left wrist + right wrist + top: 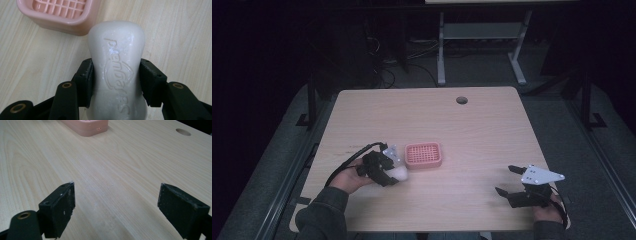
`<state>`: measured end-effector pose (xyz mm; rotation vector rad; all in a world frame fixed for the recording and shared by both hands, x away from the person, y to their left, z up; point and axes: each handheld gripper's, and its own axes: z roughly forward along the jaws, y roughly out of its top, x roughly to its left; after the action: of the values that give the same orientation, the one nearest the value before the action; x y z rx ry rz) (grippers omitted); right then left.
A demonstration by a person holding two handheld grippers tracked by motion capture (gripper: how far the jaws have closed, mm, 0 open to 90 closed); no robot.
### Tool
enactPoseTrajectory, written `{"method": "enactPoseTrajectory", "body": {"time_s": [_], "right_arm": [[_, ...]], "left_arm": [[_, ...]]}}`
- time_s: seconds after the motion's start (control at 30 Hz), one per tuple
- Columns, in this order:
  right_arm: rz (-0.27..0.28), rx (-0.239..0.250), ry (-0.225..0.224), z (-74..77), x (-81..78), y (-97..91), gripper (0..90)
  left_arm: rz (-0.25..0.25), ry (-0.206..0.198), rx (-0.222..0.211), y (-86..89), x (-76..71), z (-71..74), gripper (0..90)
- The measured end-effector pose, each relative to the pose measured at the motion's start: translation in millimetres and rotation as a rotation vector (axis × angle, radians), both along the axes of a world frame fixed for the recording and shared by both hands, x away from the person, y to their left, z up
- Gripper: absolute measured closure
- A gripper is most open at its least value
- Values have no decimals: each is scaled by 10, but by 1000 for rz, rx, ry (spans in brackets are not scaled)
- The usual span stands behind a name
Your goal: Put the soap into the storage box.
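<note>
A white bar of soap with raised lettering sits clamped between the jaws of my left gripper. In the high view the left gripper holds the soap just left of a pink soap dish with a gridded floor. The dish's corner lies close ahead of the soap in the left gripper view. My right gripper rests open near the table's front right, with nothing between its pads. The dish shows far ahead of it.
The light wooden table has a round cable hole near its far edge. Beyond the table a dark floor holds a white desk frame and cables.
</note>
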<state>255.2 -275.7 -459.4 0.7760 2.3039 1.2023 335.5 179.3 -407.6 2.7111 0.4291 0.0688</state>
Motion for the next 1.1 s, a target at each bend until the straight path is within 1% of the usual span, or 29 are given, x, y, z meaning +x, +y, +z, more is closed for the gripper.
{"method": "enactPoseTrajectory", "body": {"time_s": [0.13, 0.2, 0.4, 0.43, 0.57, 0.8, 0.97, 1.0, 1.1], "right_arm": [[0, 4, -1, 2, -1, -1, 137], [-1, 13, 3, 4, -6, 1, 137], [0, 20, -4, 11, -6, -1, 137], [-1, 20, -4, 11, -6, -1, 137], [0, 23, -3, 13, -6, -2, 137], [1, 22, -5, 14, -6, -1, 137], [1, 23, -5, 15, -7, 3, 137], [2, 23, -2, 14, -7, 4, 137], [2, 20, -3, 14, -8, 7, 137]], "left_arm": [[-6, 3, 0, -23, 33, 23, 495], [-6, 5, -2, -37, 46, 28, 495], [-13, 1, -3, -96, 106, 52, 495], [-13, 6, -5, -106, 120, 58, 495], [-17, 2, -1, -135, 155, 86, 495], [-10, -6, -5, -160, 228, 151, 495], [-8, -9, -5, -183, 275, 171, 495], [-16, -11, 1, -193, 284, 177, 495], [-19, -10, -5, -232, 301, 185, 495]]}}
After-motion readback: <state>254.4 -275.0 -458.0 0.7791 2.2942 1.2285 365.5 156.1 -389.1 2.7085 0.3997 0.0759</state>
